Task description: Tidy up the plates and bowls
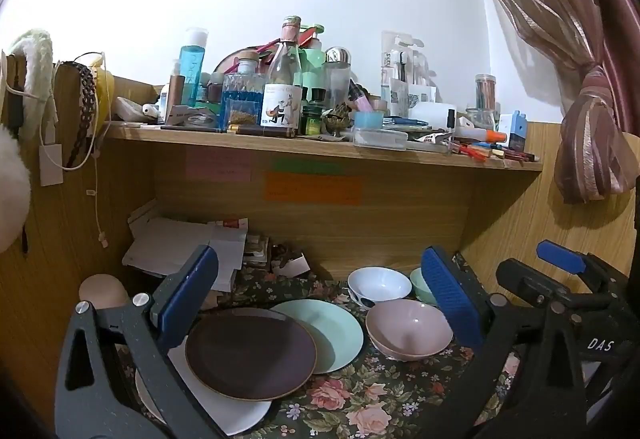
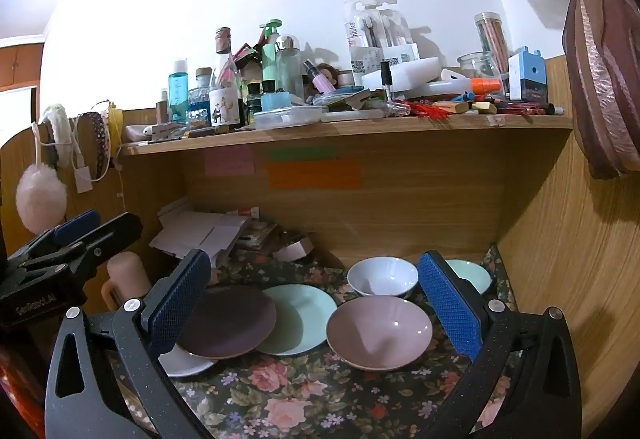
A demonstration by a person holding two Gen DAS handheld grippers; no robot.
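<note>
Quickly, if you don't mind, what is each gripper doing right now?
Left gripper: open, holding nothing.
Right gripper: open, holding nothing.

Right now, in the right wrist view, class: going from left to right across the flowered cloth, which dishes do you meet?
White plate → dark brown plate → mint green plate → pink bowl → mint green bowl. The white bowl behind the pink one is left out, since their spans overlap.
</note>
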